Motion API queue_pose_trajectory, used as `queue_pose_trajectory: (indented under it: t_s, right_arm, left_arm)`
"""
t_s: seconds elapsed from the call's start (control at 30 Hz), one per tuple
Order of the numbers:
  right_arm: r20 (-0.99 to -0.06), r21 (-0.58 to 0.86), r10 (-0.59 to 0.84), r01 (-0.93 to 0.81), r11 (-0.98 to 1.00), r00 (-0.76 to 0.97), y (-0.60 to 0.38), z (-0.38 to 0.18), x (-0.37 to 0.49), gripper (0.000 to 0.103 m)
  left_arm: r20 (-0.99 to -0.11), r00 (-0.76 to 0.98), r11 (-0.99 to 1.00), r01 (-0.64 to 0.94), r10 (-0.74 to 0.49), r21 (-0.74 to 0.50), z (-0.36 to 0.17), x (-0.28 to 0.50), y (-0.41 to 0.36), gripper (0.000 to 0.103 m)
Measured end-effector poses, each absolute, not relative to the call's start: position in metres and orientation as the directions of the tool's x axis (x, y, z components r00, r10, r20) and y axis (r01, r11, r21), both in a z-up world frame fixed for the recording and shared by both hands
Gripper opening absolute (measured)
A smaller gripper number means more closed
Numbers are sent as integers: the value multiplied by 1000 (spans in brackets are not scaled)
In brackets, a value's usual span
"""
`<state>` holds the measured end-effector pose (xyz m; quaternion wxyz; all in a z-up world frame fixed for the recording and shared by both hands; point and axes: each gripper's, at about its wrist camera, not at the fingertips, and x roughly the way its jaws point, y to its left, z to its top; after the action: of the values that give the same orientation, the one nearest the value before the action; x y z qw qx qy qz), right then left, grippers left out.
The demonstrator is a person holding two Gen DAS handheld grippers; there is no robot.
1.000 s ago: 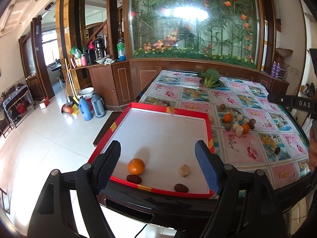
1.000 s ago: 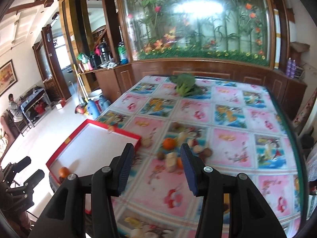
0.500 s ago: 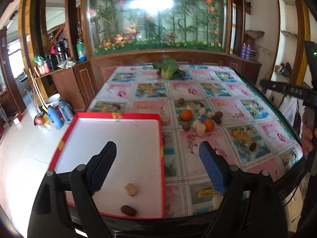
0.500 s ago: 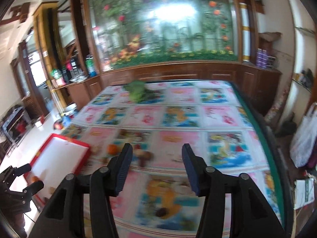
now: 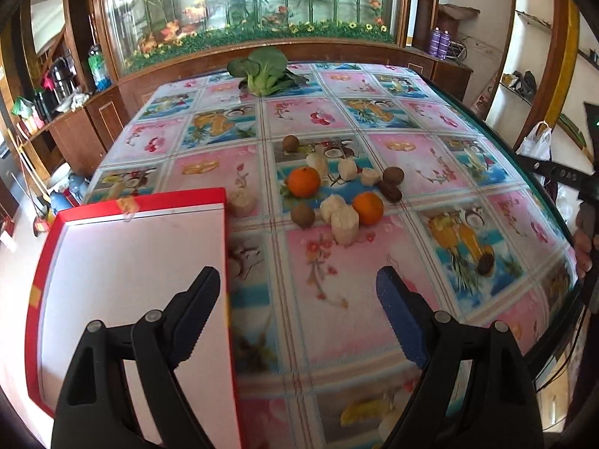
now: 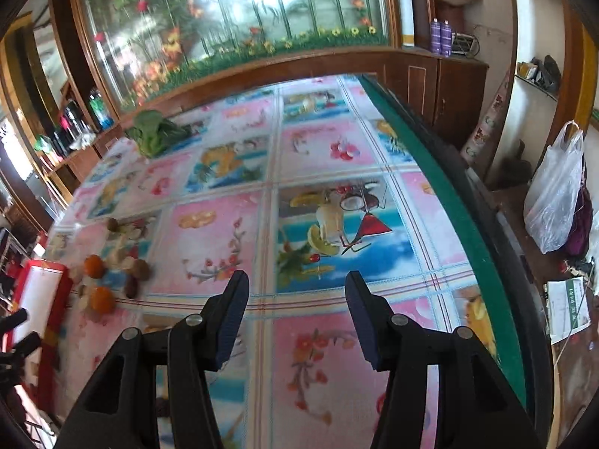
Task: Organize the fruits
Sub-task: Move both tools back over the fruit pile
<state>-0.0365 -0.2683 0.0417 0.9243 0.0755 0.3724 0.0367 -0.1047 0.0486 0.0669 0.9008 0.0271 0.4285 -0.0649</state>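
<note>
A tabletop (image 5: pixel 337 280) under a fruit-print cloth stands before a wood-framed glass panel of painted bamboo and flowers. The fruits (image 5: pixel 333 194), two oranges among brown round ones and pale chunks, lie bunched at twelve o'clock from the left hand-held gripper (image 5: pixel 295 295), just beside the far corner of the red-rimmed tray (image 5: pixel 52 232). That gripper's jaws gape wide with nothing between them. The right hand-held gripper (image 6: pixel 297 292), jaws also apart and empty, has just been opening; the fruits sit at its nine o'clock.
</note>
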Motion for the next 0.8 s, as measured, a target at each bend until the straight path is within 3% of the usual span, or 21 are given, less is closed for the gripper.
queue_pose_trajectory:
  t_s: [0.27,0.43,0.53,0.67,0.8]
  right_arm:
    - [-650,231,184,-39,972,737,-289,39,-58,54]
    - [-614,233,135,15,972,777,-328,51,-95,57]
    - [-644,197,69,78,977,762,-342,44,-103,58]
    - [-642,295,180,24,955,745,-330,40,-83,58]
    - [-651,317,328,-149,937,685,-264,43,-42,58]
  left_arm:
    - [-811,582,993,119,-60,12,50,-96,55,86]
    - [-814,578,991,131,-67,11,47,-97,54,86]
    - [-816,572,987,160,-85,9,44,-98,45,86]
    - [-817,569,982,187,-92,20,43,-100,38,86]
    - [-818,572,989,145,-65,23,46,-91,45,86]
